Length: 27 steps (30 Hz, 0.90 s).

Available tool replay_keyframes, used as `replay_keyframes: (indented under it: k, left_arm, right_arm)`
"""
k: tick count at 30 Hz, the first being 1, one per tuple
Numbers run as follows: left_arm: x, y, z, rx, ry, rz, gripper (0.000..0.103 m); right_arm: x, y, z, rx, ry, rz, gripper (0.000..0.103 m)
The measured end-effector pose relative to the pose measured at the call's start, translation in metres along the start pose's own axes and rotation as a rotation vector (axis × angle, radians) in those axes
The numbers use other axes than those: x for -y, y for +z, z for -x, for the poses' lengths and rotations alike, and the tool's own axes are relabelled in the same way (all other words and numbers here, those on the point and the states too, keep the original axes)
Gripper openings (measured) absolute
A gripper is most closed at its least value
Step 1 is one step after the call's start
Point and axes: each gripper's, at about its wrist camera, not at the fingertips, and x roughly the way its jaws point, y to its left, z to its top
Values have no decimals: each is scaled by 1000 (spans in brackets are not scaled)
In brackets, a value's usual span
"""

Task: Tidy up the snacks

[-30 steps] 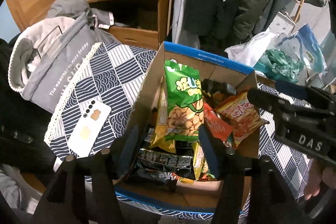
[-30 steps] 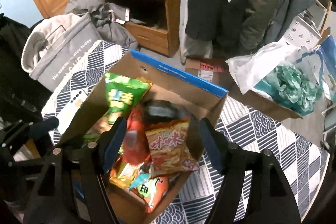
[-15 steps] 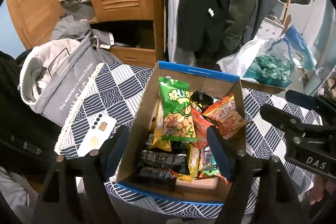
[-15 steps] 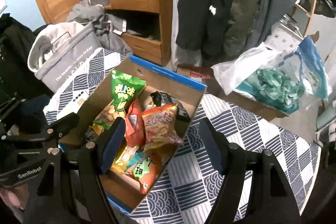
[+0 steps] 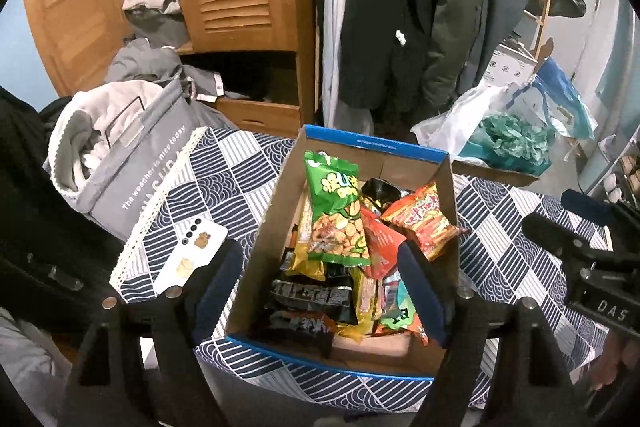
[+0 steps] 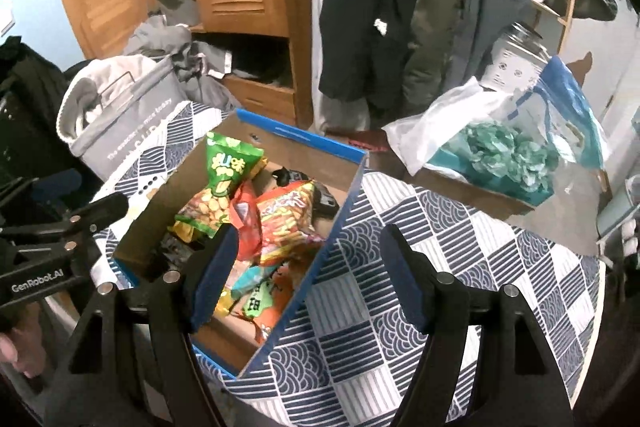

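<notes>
Left wrist view: both grippers' jaws spread wide and empty above the snack box (image 5: 400,147); next, reach down for the green bag (image 5: 336,207) ahead.

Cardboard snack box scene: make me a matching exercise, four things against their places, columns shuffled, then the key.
Things:
1. green snack bag
2. white phone
3. grey fabric laundry basket
4. clear plastic bag of teal paper

Places:
A. lying flat on the patterned tablecloth, left of the blue-rimmed cardboard box
B. beyond the table's far right edge
C. standing up inside the box
D. beside the table's far left corner, full of clothes

Pairs: 1-C, 2-A, 3-D, 4-B
</notes>
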Motion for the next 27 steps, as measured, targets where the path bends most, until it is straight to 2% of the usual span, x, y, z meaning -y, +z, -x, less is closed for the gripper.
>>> replay_keyframes:
  k: [4, 7, 13, 27]
  left_arm:
    - [9, -2, -1, 3, 7, -35, 81]
    - [17, -2, -1, 7, 19, -62, 88]
    - [27, -4, 1, 19, 16, -87, 88]
    - [36, -4, -2, 3, 20, -100, 88]
  right_arm:
    - [5, -4, 3, 11, -15, -9, 72]
    - [9, -7, 3, 14, -21, -8, 72]
    - [15, -11, -1, 12, -51, 3, 72]
    - [32, -16, -3, -1, -58, -34, 72]
